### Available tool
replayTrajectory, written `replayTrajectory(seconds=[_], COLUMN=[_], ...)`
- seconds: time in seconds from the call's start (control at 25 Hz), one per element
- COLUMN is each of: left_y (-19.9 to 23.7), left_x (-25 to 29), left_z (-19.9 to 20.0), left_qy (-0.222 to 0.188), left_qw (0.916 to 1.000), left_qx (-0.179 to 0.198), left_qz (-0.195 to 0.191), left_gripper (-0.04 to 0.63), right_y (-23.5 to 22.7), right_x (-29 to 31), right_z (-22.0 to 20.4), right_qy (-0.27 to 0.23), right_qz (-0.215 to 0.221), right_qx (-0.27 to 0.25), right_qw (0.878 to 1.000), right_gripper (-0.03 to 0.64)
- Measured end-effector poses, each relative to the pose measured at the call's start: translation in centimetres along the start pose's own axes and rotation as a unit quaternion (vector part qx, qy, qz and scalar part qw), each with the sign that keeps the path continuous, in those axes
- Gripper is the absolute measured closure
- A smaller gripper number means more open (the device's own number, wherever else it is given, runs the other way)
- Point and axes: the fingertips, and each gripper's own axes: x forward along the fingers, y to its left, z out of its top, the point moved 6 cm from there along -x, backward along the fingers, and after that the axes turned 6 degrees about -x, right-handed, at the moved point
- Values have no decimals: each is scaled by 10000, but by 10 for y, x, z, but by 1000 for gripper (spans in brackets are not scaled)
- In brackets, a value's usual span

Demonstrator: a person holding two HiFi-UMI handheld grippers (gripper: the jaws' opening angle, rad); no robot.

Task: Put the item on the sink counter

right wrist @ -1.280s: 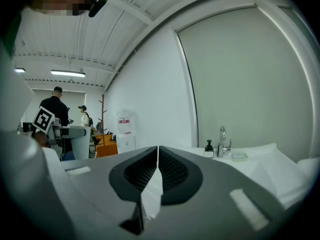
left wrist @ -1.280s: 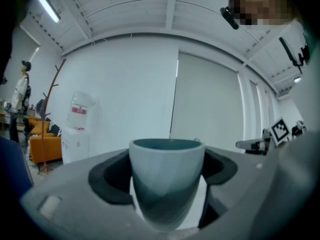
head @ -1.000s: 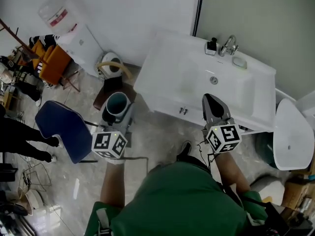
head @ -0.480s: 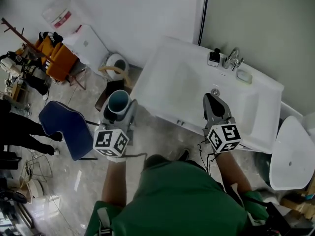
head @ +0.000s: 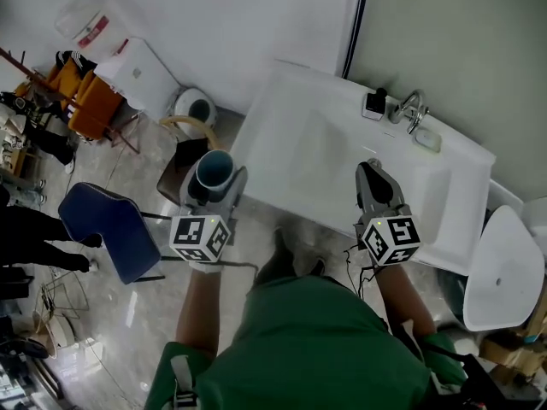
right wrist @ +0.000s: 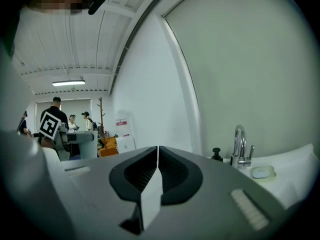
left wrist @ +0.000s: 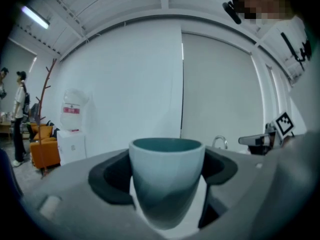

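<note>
A teal cup (head: 214,172) (left wrist: 167,176) stands upright between the jaws of my left gripper (head: 215,178), which is shut on it just left of the white sink counter (head: 299,143). In the left gripper view the dark pads press the cup's two sides. My right gripper (head: 373,180) (right wrist: 156,169) hangs over the counter's front part near the basin, its jaws shut together with nothing between them. The faucet (head: 411,108) (right wrist: 241,145) rises at the counter's back edge.
A black dispenser (head: 374,102) and a soap dish (head: 428,140) sit by the faucet. A blue chair (head: 107,229), a water cooler (head: 137,71) and orange seats (head: 81,101) stand on the floor to the left. A white toilet lid (head: 504,267) is at the right. People stand far left.
The left gripper with the cup has moved up and slightly right, closer to the counter's left edge. The right gripper has held its place over the counter as the view shifted.
</note>
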Motion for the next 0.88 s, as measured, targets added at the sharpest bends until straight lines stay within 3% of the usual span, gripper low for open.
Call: replayTrajectory(seconds=[0.28, 0.64, 0.88], left_y=[49, 86, 100], left_x=[77, 161, 201], left_z=[-14, -64, -96], left_qy=[85, 575, 805], left_qw=[9992, 9926, 9856], left_qx=[-96, 508, 656], left_qz=[-374, -945, -1334], left_gripper=[202, 202, 202], right_y=[-9, -6, -1], right_x=[45, 100, 123], right_z=[15, 7, -1], right_qy=[215, 628, 885], right_qz=[-492, -905, -1157], right_qx=[-199, -317, -330], right_qw=[9984, 9934, 9888], right_gripper=[609, 609, 609])
